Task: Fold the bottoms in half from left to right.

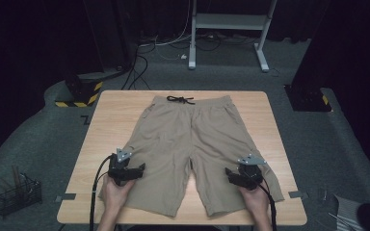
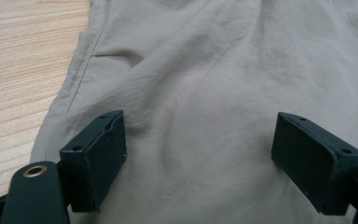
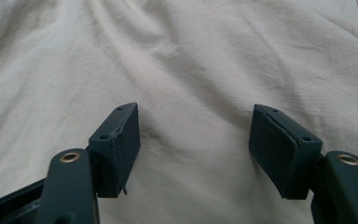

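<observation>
**A:** The beige cotton shorts (image 1: pixel 192 144) lie flat and spread out in the middle of the light wooden table (image 1: pixel 111 125), waistband at twelve o'clock with a black drawstring (image 1: pixel 180 100) knotted at its centre, the two legs running down toward six.

**B:** What can't you make out?

**A:** The hems near six o'clock are partly covered by the person's hands. The left hand (image 1: pixel 117 191) grips the black left gripper (image 1: pixel 136 171) over the leg at about seven o'clock; the right hand (image 1: pixel 253 196) grips the black right gripper (image 1: pixel 232 173) over the other leg at about five. From above I cannot tell whether the jaw tips touch the cloth.

**B:** And the jaws?

**A:** In the left gripper view they stand wide apart over wrinkled fabric, nothing between them, with the side seam and bare tabletop off at ten o'clock. In the right gripper view they are likewise spread wide, only creased cloth between and beyond them.

**B:** Anything around the table?

**A:** A black wire basket (image 1: pixel 18 195) on the grey floor at eight o'clock, its contents too dim to name; a white metal stand (image 1: pixel 229 29) at twelve with cables trailing beneath; a yellow-and-black striped block (image 1: pixel 77 96) at ten. The surroundings are dark.
</observation>
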Action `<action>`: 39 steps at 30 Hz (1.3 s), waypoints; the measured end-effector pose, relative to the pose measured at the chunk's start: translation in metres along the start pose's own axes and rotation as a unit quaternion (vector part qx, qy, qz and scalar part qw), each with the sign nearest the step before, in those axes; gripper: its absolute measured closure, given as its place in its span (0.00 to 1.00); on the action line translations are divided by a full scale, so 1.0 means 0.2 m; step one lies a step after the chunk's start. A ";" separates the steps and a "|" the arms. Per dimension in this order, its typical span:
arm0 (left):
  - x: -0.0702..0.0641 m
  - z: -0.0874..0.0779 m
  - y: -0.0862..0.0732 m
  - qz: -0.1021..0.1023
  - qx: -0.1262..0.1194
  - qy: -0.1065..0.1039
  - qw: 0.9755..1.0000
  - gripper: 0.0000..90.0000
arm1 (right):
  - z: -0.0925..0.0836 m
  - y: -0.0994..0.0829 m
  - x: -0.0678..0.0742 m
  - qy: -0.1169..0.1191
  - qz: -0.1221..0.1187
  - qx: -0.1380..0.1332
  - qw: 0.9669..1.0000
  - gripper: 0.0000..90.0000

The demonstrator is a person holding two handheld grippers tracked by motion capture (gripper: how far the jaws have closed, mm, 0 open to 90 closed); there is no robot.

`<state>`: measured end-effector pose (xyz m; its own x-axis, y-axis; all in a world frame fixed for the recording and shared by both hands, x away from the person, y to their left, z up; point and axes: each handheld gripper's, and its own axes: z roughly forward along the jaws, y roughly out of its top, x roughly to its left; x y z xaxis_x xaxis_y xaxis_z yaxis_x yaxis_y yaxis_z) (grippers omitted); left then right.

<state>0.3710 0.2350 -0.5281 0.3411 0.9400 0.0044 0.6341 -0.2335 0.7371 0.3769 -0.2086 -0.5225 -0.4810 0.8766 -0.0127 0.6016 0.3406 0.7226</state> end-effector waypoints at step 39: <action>-0.04 -0.04 -0.03 -0.012 -0.001 0.008 1.000 0.22 | 0.00 0.00 0.01 -0.004 0.005 -0.002 1.000 0.41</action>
<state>0.3595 0.2309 -0.5279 0.3146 0.9492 -0.0024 0.6402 -0.2103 0.7389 0.3762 -0.2072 -0.5224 -0.4695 0.8829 -0.0109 0.6046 0.3304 0.7248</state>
